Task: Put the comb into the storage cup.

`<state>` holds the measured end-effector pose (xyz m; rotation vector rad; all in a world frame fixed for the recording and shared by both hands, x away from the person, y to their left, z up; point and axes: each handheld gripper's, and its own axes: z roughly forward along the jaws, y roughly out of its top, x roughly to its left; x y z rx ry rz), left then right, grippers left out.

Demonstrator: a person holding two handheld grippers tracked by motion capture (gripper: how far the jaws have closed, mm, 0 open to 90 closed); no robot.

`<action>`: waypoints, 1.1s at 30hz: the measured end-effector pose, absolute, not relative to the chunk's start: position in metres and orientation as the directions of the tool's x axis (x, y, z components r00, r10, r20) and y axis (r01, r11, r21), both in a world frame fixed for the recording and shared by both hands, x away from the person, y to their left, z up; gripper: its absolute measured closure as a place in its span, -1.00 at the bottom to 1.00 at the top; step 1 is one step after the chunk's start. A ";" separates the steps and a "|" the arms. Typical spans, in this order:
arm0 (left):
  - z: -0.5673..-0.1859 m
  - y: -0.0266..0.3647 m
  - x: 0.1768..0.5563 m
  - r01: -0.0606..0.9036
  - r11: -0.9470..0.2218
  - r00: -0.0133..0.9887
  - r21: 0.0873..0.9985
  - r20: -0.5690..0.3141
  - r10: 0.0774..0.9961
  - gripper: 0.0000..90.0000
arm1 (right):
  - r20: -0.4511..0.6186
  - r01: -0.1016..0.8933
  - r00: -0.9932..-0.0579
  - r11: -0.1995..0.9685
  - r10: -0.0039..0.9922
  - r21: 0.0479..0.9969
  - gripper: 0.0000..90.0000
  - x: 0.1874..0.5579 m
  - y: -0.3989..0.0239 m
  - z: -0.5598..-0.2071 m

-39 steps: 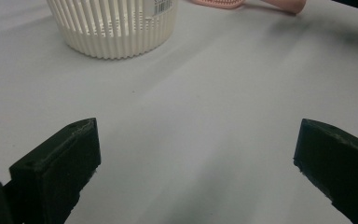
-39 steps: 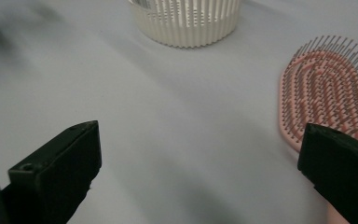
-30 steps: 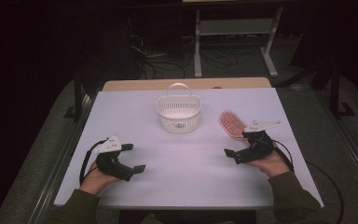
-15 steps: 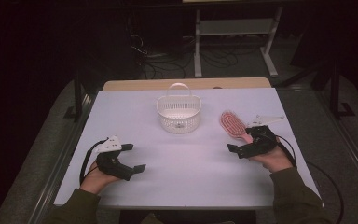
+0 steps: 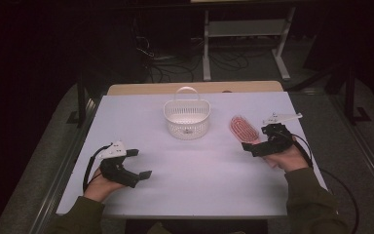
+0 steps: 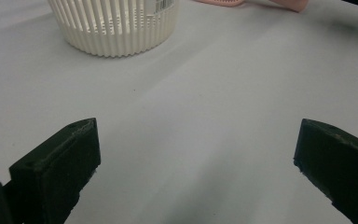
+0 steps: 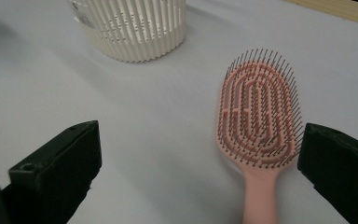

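White sheeting covers the broad table (image 5: pixel 195 195), and the room around it is dim, with dark floor on either side. Nearest, two forearms in olive sleeves come in over the near edge. At about seven o'clock on the table, the person's left hand (image 5: pixel 97 183) holds the left gripper (image 5: pixel 135 163) low over the bare cloth, its black jaws spread wide with nothing between them; in the left gripper view they frame plain white surface. At about four o'clock, the right hand (image 5: pixel 286 158) holds the right gripper (image 5: pixel 249 145), likewise spread wide and gripping nothing. In the right gripper view its jaws stand either side of the near end of a pink oval plastic hairbrush with dark bristles (image 7: pixel 259 114), which lies flat, bristles up, handle toward the gripper; the brush sits closer to the right-hand jaw, and I cannot tell whether that jaw touches it. From above, the brush (image 5: pixel 243 129) lies at roughly two o'clock from the table's middle, just beyond the gripper tips. Farther on, at twelve o'clock, a cream slatted plastic basket with a hoop handle (image 5: pixel 187 117) stands upright, apart from the brush. Beyond the far edge, a strip of bare wooden tabletop (image 5: pixel 195 87) shows, then tangled cables (image 5: pixel 175 61) on the floor and a pale metal frame (image 5: pixel 246 34).
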<state>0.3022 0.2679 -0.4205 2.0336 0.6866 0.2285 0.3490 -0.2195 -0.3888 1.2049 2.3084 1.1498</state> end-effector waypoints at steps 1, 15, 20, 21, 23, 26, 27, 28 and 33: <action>-0.421 0.268 0.302 0.376 -0.400 0.827 0.836 -0.108 0.552 -1.00 | 0.100 0.556 -0.601 0.326 0.793 0.765 -1.00 0.350 -0.220 -0.388; -0.420 0.267 0.302 0.376 -0.395 0.827 0.838 -0.111 0.552 -1.00 | 0.101 0.577 -0.563 0.303 0.820 0.758 -1.00 0.368 -0.229 -0.382; -0.420 0.268 0.302 0.376 -0.393 0.827 0.839 -0.112 0.551 -1.00 | 0.105 0.589 -0.546 0.291 0.831 0.754 -1.00 0.374 -0.233 -0.383; -0.420 0.268 0.302 0.377 -0.393 0.827 0.839 -0.113 0.551 -1.00 | 0.105 0.589 -0.541 0.287 0.834 0.755 -1.00 0.375 -0.234 -0.383; -0.420 0.267 0.302 0.375 -0.394 0.828 0.839 -0.112 0.549 -1.00 | 0.107 0.595 -0.532 0.280 0.840 0.753 -1.00 0.377 -0.235 -0.384; -0.420 0.267 0.302 0.375 -0.392 0.828 0.840 -0.113 0.549 -1.00 | 0.103 0.596 -0.519 0.273 0.848 0.755 -1.00 0.381 -0.237 -0.384; -0.420 0.267 0.302 0.375 -0.392 0.828 0.840 -0.114 0.549 -1.00 | 0.102 0.598 -0.512 0.269 0.853 0.755 -1.00 0.382 -0.237 -0.384; -0.420 0.267 0.302 0.375 -0.392 0.828 0.840 -0.113 0.549 -1.00 | 0.098 0.595 -0.509 0.267 0.855 0.758 -1.00 0.384 -0.238 -0.384; -0.419 0.268 0.302 0.374 -0.391 0.829 0.841 -0.114 0.548 -1.00 | 0.103 0.603 -0.487 0.248 0.867 0.759 -1.00 0.389 -0.241 -0.383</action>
